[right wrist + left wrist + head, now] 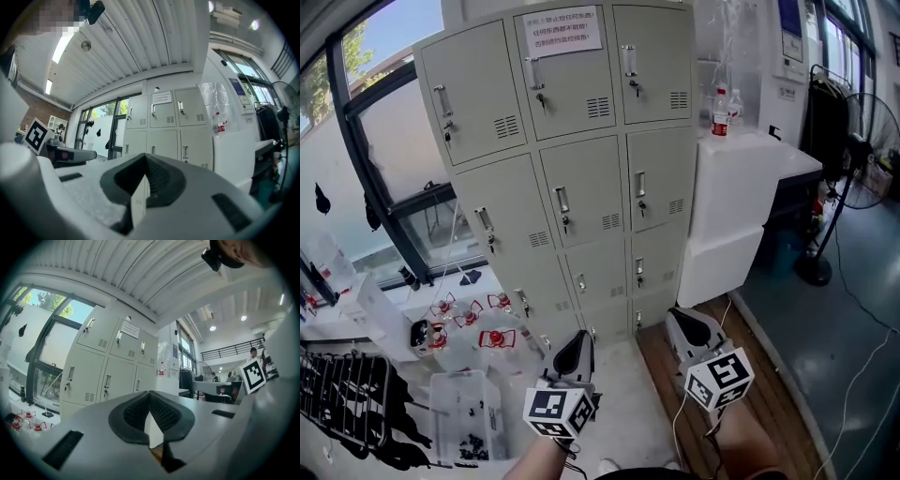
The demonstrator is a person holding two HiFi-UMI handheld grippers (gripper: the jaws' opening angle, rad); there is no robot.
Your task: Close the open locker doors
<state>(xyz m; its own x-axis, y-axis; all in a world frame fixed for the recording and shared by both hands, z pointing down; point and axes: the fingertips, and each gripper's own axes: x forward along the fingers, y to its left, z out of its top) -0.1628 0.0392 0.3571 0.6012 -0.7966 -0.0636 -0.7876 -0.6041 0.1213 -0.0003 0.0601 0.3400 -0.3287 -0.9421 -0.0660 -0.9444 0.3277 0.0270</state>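
Head view gives me the room from above: a pale grey metal locker bank [572,159] stands ahead, three columns wide and four rows high. Its left side is by a dark-framed window [384,187] and its right side is against a white box-shaped cabinet [741,187]. Every one of the locker doors [581,202] that I can see lies flush with the front — none ajar — each with a chrome handle, a key and a small vent.

The pale floor [628,412] runs up to the lockers, with brown wooden boards [769,375] to its right and blue-grey flooring [844,375] beyond. Clear plastic bins [464,412] and small red-and-white pieces [497,337] lie at the left. A black pedestal fan [865,155] stands at the right.

A white paper notice [562,30] with red print is stuck on the top middle door, but its characters are too small for me to read. Two clear bottles with red labels [722,112] stand on the cabinet, their print illegible.

My left gripper [577,345] sits low in the frame, pointing toward the lockers and well apart from them. In the left gripper view its dark ribbed jaws are pressed together on nothing. My right gripper [684,326] is beside it over the boards — its jaws are likewise pressed together and empty, with the locker front showing past them.
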